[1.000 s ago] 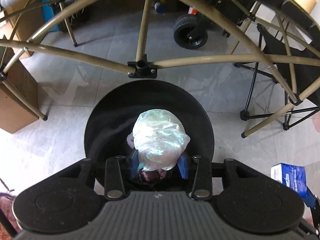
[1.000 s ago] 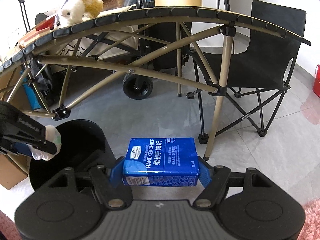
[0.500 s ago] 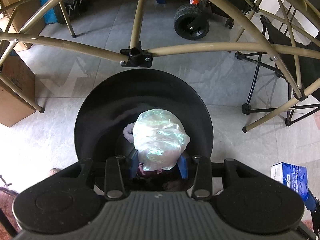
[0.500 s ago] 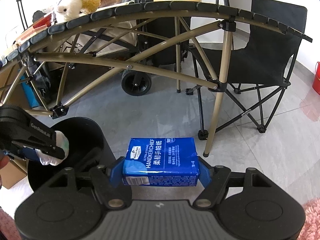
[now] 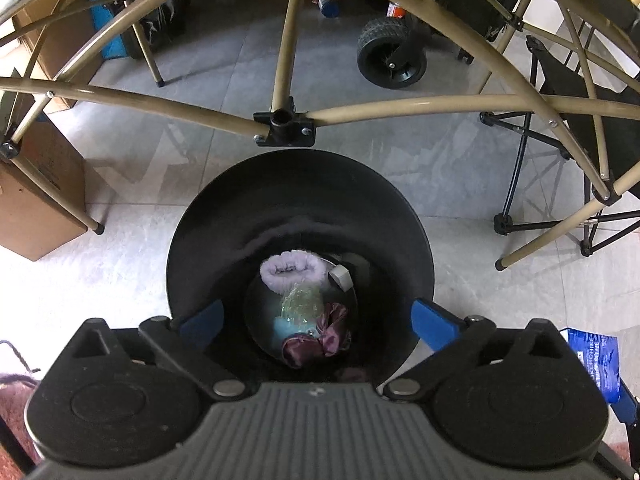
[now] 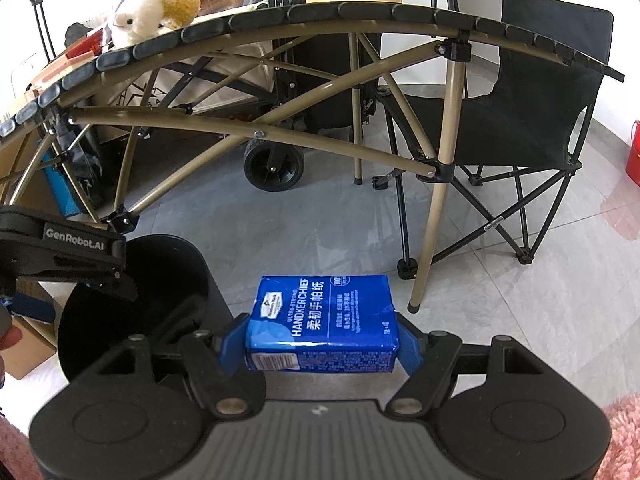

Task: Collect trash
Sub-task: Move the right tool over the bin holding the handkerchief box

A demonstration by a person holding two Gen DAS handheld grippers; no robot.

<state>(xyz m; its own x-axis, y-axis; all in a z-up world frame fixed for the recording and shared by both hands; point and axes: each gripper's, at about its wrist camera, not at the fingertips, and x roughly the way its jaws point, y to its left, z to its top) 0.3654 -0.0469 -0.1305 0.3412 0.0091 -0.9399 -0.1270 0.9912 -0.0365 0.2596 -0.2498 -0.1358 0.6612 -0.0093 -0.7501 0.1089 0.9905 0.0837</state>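
A black round trash bin stands on the floor under the table frame. My left gripper is open and empty right above its mouth. At the bin's bottom lie a clear plastic wad, a lilac fuzzy ring, a maroon scrap and a small grey piece. My right gripper is shut on a blue handkerchief tissue pack, held to the right of the bin. The pack also shows in the left wrist view.
Tan folding table legs and struts cross just behind the bin. A black camping chair stands to the right, a cart wheel behind, a cardboard box to the left. A plush toy sits on the table.
My left gripper opened and let go of the clear plastic wad, which dropped to the bottom of the bin. The right gripper kept holding the tissue pack, almost still.
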